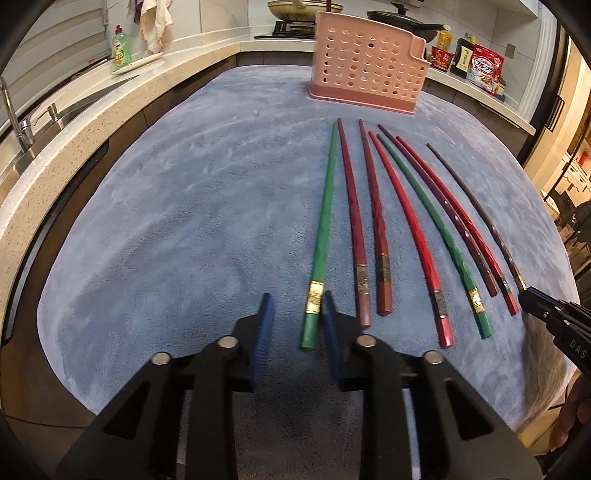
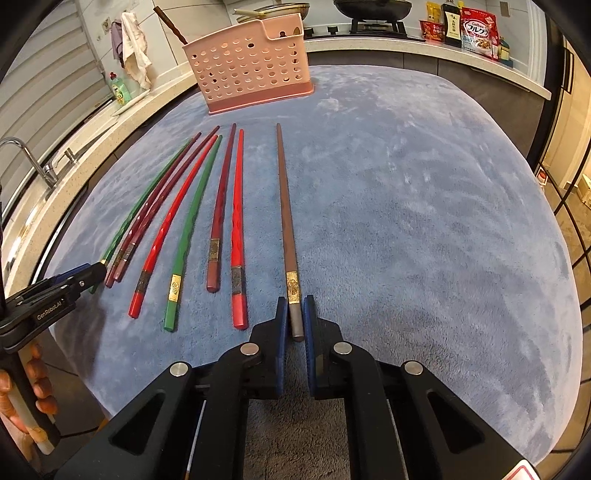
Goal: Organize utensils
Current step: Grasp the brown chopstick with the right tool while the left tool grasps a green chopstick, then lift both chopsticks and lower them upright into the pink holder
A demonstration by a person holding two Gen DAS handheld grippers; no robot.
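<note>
Several red, maroon and green chopsticks lie side by side on the blue cloth (image 1: 184,221), tips toward a pink perforated holder (image 1: 369,62) (image 2: 251,66) at the far edge. A dark chopstick (image 2: 170,24) stands in the holder. My left gripper (image 1: 296,302) straddles the butt of the leftmost green chopstick (image 1: 325,206). Its right pad touches the stick, while the left pad stands clear of it. My right gripper (image 2: 295,304) is shut on the butt of the brown chopstick (image 2: 284,206), which lies at the right end of the row.
A sink with a tap (image 1: 18,122) and a green soap bottle (image 1: 120,51) line the counter on the left. Pans on a stove (image 2: 373,9) and food packets (image 2: 476,31) stand behind. A hand (image 2: 37,376) grips the left handle.
</note>
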